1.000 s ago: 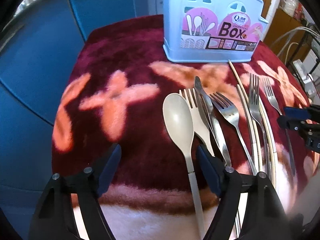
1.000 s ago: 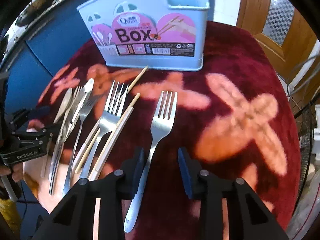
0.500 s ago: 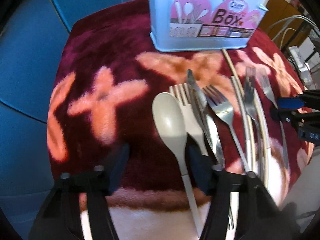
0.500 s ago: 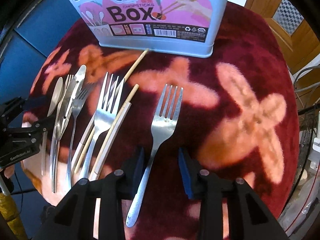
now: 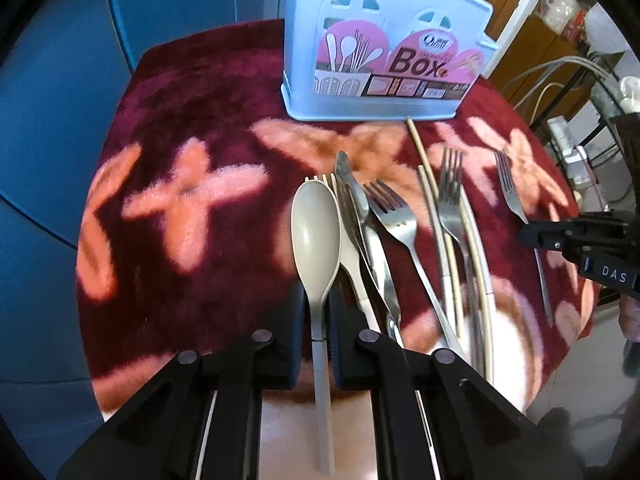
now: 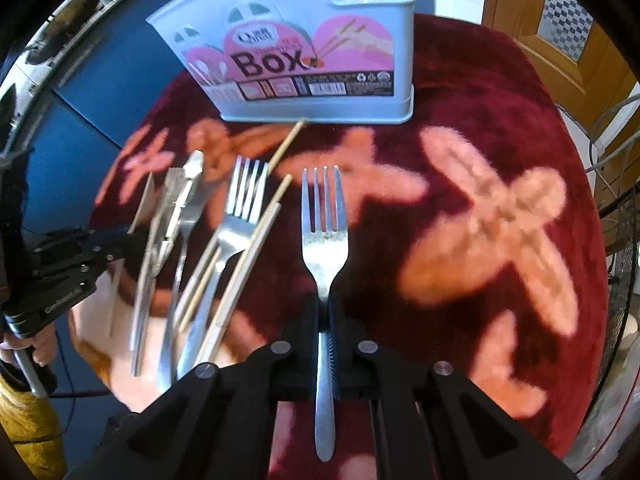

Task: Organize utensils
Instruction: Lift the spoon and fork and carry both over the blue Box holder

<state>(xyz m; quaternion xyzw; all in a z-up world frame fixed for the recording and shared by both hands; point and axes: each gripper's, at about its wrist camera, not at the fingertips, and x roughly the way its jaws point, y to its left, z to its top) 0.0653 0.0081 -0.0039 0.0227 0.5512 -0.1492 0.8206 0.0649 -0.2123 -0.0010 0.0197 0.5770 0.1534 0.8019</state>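
Over the plush cloth (image 5: 192, 264), left tongs (image 5: 318, 308) just clamped the matte spoon (image 5: 316, 232), right tongs (image 6: 328, 312) the steel fork (image 6: 325, 236).

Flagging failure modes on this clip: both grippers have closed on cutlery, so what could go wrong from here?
1. The left gripper, jaws just closed, pinches the spoon at its thin neck, the long handle trailing behind; it may pivot when lifted.
2. The spoon lies against the beige fork and knife; lifting could drag them.
3. The right gripper, also just closed, holds the steel fork by a slim, smooth stem; it might slip or swing before reaching the box.
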